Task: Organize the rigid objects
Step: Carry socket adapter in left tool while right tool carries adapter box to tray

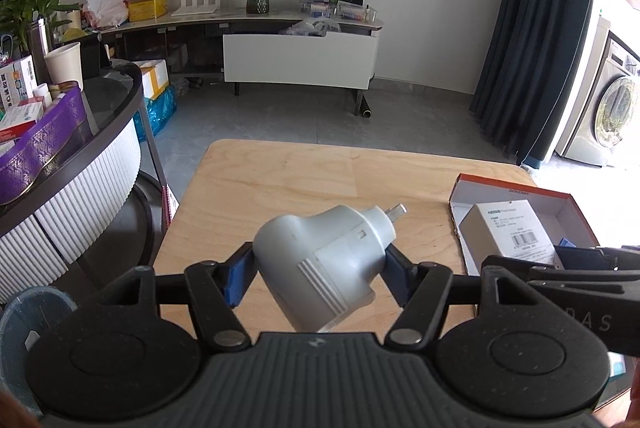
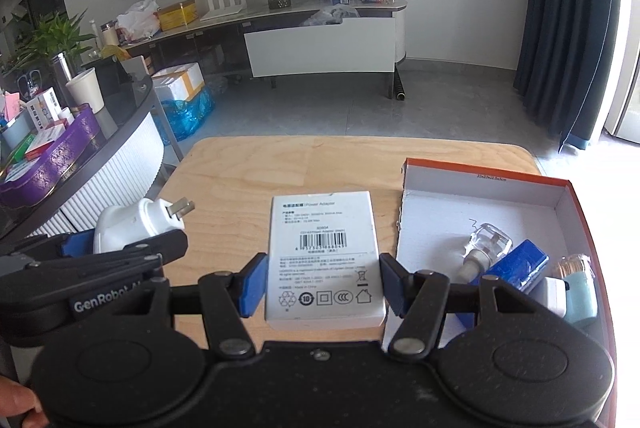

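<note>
left gripper (image 1: 318,274) clamps white plug (image 1: 324,264), prongs up-right; right gripper (image 2: 322,282) clamps adapter box (image 2: 325,260) lengthwise

Right claw (image 2: 322,282) grips adapter box (image 2: 324,256) (above table (image 2: 240,168)).

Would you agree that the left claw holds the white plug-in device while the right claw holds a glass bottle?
Not quite: the right claw holds the white power adapter box, as the right wrist view shows. The glass bottle lies in the open cardboard box. The left claw does hold the plug-in device.

grey plug device (image 1: 324,268), white barcoded adapter box (image 2: 325,260), orange-rimmed white tray (image 2: 480,176), blue fingers (image 2: 253,284), pale wood table (image 2: 248,164)
</note>
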Demonstrator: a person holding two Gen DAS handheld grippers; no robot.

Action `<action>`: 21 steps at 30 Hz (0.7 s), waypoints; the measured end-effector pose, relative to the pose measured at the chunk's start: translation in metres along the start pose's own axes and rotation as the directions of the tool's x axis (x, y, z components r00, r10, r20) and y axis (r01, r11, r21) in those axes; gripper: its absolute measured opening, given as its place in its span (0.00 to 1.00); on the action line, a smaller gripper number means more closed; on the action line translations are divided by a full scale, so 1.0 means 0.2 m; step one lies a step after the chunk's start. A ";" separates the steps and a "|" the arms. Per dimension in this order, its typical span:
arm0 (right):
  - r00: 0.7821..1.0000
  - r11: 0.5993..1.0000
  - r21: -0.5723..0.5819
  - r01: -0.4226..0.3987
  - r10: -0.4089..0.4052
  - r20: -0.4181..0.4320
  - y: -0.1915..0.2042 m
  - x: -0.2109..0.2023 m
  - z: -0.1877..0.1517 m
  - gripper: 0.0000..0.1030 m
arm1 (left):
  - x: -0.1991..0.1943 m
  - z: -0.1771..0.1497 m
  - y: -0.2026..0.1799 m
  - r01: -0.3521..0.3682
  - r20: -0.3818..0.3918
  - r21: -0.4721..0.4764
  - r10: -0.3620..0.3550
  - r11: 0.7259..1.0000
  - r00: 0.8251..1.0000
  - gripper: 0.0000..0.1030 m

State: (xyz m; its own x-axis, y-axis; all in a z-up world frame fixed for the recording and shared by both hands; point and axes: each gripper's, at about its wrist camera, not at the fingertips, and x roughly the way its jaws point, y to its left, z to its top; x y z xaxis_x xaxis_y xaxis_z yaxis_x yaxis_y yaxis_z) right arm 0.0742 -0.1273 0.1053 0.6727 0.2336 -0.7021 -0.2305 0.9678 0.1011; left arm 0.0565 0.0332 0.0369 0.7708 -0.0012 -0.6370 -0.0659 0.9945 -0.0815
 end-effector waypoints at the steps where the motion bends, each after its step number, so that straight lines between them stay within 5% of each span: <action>1: 1.000 1.000 0.000 0.003 -0.003 0.002 -0.01 -0.02 -0.01 0.69 | -0.01 0.00 -0.01 0.004 0.002 -0.001 -0.004 1.000 1.000 0.65; 21: 0.996 0.995 0.066 0.076 -0.079 0.041 -0.24 -0.19 -0.09 0.69 | -0.06 -0.09 -0.25 0.092 -0.003 0.072 -0.092 0.993 0.996 0.65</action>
State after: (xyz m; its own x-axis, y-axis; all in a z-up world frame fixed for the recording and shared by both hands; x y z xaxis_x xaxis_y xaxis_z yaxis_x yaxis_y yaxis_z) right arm 0.0475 -0.1847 0.1154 0.7173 0.1603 -0.6781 -0.1321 0.9868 0.0935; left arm 0.0391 -0.0179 0.0350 0.7720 -0.0929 -0.6288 0.0508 0.9951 -0.0846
